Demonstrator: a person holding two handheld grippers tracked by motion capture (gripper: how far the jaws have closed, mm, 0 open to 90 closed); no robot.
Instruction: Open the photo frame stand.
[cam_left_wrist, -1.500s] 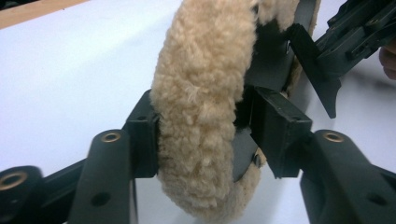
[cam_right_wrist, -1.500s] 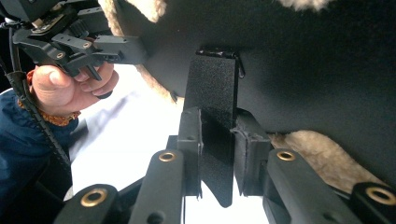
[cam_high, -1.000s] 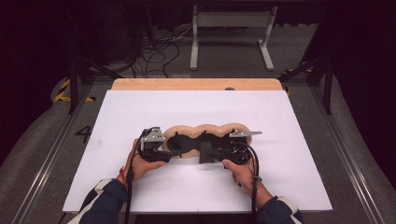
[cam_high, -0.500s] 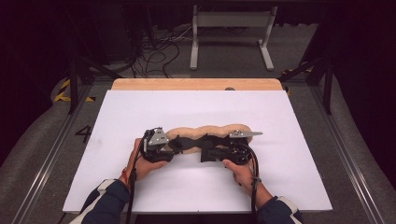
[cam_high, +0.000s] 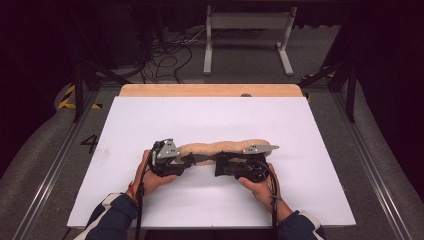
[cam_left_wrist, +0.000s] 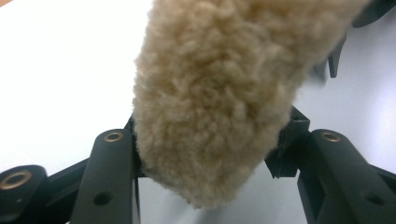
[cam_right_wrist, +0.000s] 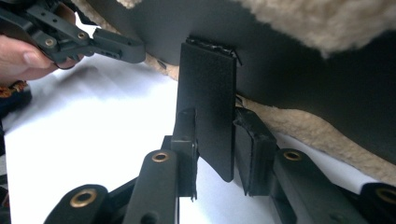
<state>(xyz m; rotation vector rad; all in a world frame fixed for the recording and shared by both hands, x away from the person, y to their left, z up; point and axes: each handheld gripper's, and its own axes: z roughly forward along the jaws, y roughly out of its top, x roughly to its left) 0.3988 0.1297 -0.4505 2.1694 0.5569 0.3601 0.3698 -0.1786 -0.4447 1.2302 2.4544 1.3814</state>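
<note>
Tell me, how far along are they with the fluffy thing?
Done: both grippers have hold of it. The left gripper pinches one end of the long tan fleece pad with black backing. The right gripper closes on the pad's flat black strap tab. In hand: the pad is stretched out along the white table. Left: probably fastening or folding it, since the strap hangs loose.

**Layout: strip across near-centre of surface**

Fleece strip (cam_high: 220, 148) lies left-to-right on the surface (cam_high: 210, 115), nearer the person's edge. Left tongs (cam_high: 186, 161) at its left end, w/ the end between the jaws. Right tongs (cam_high: 220, 165) just right of them, at the strip's near side, jaws either side of a flat tab (cam_right_wrist: 208, 112) under the strip.
</note>
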